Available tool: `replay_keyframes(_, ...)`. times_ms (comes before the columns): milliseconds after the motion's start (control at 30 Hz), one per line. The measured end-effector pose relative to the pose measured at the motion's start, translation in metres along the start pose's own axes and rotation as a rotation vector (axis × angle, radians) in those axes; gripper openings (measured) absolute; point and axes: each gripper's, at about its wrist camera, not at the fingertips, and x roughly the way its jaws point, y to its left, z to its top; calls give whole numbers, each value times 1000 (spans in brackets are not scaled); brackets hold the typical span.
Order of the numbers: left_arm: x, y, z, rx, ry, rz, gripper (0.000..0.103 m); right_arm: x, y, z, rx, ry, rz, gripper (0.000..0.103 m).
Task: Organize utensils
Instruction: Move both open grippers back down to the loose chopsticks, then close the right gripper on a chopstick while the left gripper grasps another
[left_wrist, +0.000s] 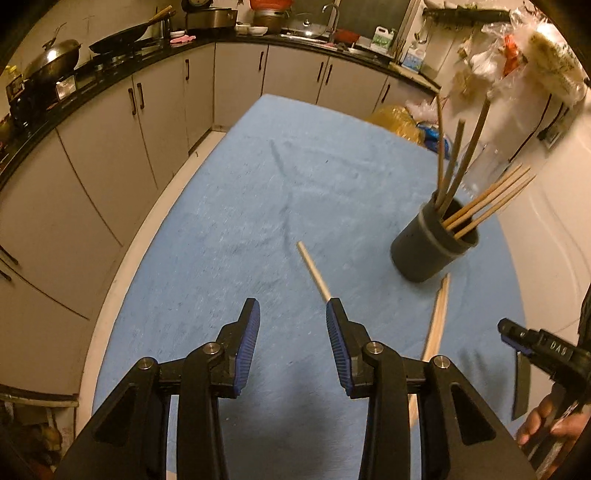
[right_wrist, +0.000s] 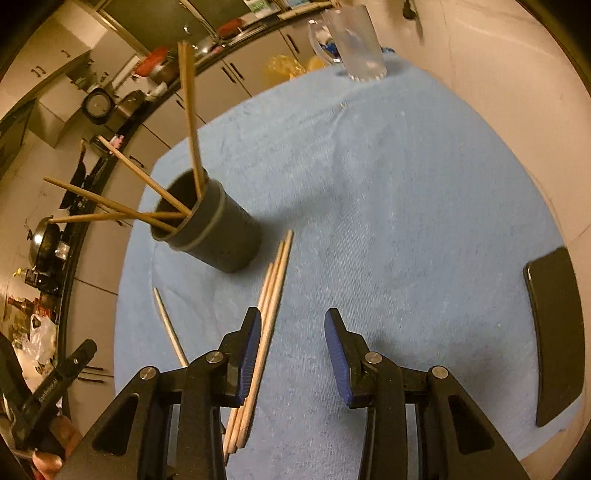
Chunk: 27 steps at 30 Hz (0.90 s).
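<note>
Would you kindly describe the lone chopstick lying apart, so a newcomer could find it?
Start at the blue cloth and find the dark cup holding chopsticks. Beside its base lies a bundle of pale chopsticks; the lone chopstick lies alone on the bundle's far side from the phone.

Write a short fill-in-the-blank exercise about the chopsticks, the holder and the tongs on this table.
1. The dark holder stands on a ____ cloth.
2. The bundle of loose chopsticks lies on the cloth beside the ____.
3. Both the left tongs and the right tongs are ____, holding nothing.
4. Behind the holder stands a clear glass ____.

Missing words: blue; holder; open; mug
</note>
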Motion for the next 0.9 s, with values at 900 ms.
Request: replay_keyframes(900,36,47,-4,142,148,-20,36,104,31,23,65,167,-98,14)
